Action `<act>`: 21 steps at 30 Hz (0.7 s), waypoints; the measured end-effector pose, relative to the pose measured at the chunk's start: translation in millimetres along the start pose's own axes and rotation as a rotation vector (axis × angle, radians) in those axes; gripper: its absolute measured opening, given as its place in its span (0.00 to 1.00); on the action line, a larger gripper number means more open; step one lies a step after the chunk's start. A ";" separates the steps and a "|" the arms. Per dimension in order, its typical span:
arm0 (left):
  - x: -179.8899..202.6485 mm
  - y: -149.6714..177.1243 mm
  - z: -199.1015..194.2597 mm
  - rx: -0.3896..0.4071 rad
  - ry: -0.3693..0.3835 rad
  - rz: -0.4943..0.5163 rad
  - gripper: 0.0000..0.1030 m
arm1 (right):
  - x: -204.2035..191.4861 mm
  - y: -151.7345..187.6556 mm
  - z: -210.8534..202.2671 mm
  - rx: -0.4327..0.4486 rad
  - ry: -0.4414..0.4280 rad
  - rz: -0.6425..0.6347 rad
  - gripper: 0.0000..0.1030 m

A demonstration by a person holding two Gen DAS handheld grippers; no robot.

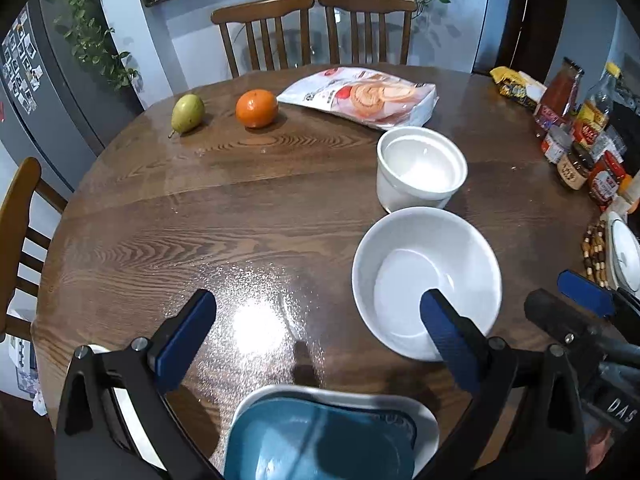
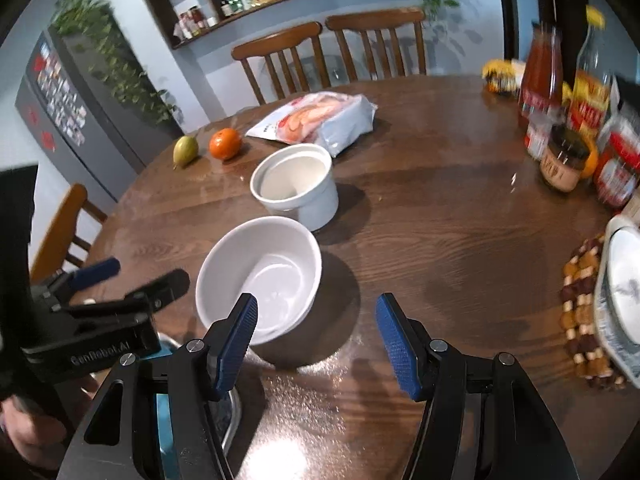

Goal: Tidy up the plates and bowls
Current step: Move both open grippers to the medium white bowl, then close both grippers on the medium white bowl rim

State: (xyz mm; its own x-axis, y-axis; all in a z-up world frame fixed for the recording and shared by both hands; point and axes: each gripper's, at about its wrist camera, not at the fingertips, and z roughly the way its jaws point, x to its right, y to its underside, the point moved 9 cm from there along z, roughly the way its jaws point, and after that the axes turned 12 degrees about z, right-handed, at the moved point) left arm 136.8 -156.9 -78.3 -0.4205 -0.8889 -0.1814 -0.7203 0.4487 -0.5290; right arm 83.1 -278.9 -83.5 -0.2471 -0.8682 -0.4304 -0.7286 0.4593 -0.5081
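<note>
A round white bowl (image 1: 426, 276) (image 2: 260, 276) stands on the wooden table (image 1: 240, 208). A straight-sided white bowl (image 1: 420, 168) (image 2: 296, 184) stands just behind it. A blue-and-white square dish (image 1: 332, 436) lies under my left gripper at the near edge. My left gripper (image 1: 316, 340) is open and empty above the table, its right finger over the round bowl's near rim. My right gripper (image 2: 316, 344) is open and empty, just right of the round bowl. A white plate (image 2: 624, 292) lies at the right edge on a beaded mat (image 2: 580, 312).
A pear (image 1: 187, 112), an orange (image 1: 256, 108) and a snack bag (image 1: 364, 96) lie at the far side. Jars and bottles (image 2: 568, 128) crowd the right edge. Chairs (image 1: 312, 28) stand behind the table and one (image 1: 20, 232) to the left.
</note>
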 end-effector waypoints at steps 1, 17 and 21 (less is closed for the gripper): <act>0.5 0.0 5.2 -0.014 -0.004 0.002 0.99 | 1.2 -0.4 5.0 -0.006 0.004 0.002 0.61; 19.5 10.2 48.5 -0.119 0.025 0.089 0.83 | 4.5 8.0 49.4 -0.093 -0.046 0.038 0.61; 30.4 11.3 54.0 -0.135 0.072 0.113 0.57 | 4.7 11.5 54.1 -0.117 -0.071 0.054 0.61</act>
State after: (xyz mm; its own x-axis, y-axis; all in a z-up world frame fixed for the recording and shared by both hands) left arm 145.6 -183.9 -134.5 -0.5379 -0.8255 -0.1708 -0.7319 0.5579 -0.3913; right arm 108.1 -267.5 -131.7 -0.2453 -0.8250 -0.5091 -0.7860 0.4766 -0.3938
